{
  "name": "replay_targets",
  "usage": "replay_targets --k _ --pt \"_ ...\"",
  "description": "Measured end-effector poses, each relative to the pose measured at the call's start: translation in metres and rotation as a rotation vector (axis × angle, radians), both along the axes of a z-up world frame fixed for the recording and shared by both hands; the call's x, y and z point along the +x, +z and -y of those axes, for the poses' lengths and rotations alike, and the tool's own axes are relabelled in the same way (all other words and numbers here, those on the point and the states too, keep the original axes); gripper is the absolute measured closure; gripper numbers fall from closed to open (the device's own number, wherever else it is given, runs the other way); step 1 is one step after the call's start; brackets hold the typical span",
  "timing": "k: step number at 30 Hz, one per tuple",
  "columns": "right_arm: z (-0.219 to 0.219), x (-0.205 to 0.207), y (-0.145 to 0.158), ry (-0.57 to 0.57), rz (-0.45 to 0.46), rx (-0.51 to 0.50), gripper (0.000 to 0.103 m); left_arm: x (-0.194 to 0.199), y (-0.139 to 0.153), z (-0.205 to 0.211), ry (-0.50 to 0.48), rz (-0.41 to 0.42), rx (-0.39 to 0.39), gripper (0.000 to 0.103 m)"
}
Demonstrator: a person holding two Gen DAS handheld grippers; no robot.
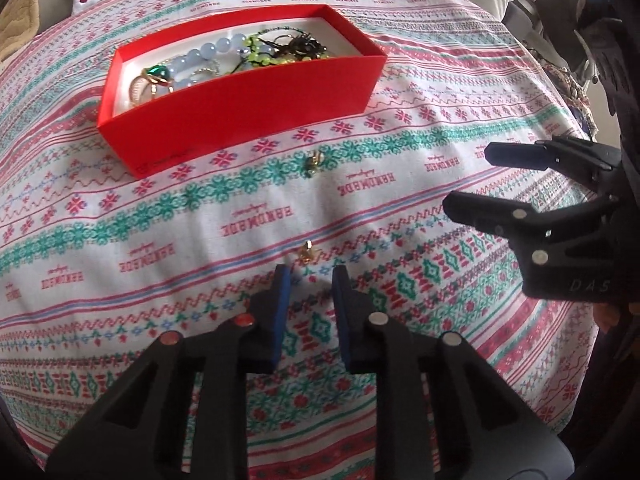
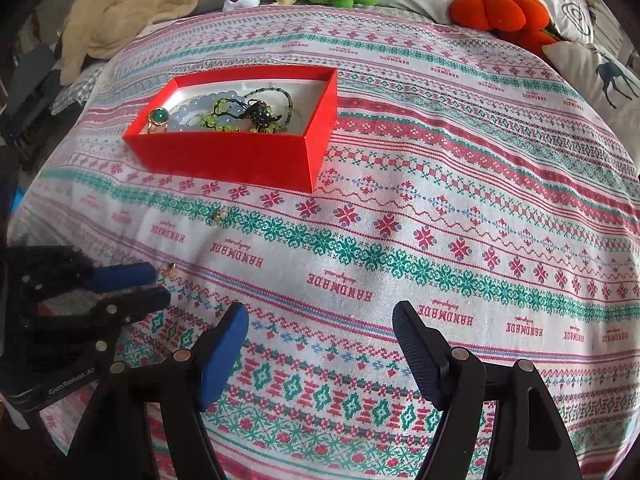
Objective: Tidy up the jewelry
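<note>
While hovering left gripper [image 1: 308, 276] parted by maybe a gold earring [image 1: 307, 251], risking burying it in cloth [image 1: 400, 208]; right gripper [image 2: 320, 320] gaping idle

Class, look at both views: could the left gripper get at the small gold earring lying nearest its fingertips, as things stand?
Probably yes. The left gripper is open, with the near gold earring just ahead of its fingertips on the patterned cloth. Nothing lies between them; the right gripper is off to the side.
</note>
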State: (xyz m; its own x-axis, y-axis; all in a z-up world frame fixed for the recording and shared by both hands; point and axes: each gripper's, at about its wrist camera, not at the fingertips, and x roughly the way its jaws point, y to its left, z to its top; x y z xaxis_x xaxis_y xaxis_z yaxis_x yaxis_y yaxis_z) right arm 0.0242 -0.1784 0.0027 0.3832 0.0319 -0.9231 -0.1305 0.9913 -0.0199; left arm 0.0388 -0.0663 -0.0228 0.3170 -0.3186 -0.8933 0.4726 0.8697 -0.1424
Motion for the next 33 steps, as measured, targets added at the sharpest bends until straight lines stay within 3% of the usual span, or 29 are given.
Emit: replay_targets --k 12,16,20,33 --pt "-0.001 0.0 -0.001 0.004 -0.004 0.002 0.027 0.006 -0.006 0.013 0.009 0.015 0.029 0.08" --pt "-0.002 0.0 -0.002 0.001 -0.007 0.001 0.027 0.008 -0.007 0.018 0.015 0.043 0.067 0.093" --pt "-0.003 -0.001 -0.003 0.0 -0.007 0.0 0.027 0.009 -0.006 0.021 0.011 0.048 0.082 0.094" --pt "-0.026 0.012 -0.006 0.031 0.0 0.02 0.027 0.014 0.008 -0.022 0.099 0.074 0.096 0.095"
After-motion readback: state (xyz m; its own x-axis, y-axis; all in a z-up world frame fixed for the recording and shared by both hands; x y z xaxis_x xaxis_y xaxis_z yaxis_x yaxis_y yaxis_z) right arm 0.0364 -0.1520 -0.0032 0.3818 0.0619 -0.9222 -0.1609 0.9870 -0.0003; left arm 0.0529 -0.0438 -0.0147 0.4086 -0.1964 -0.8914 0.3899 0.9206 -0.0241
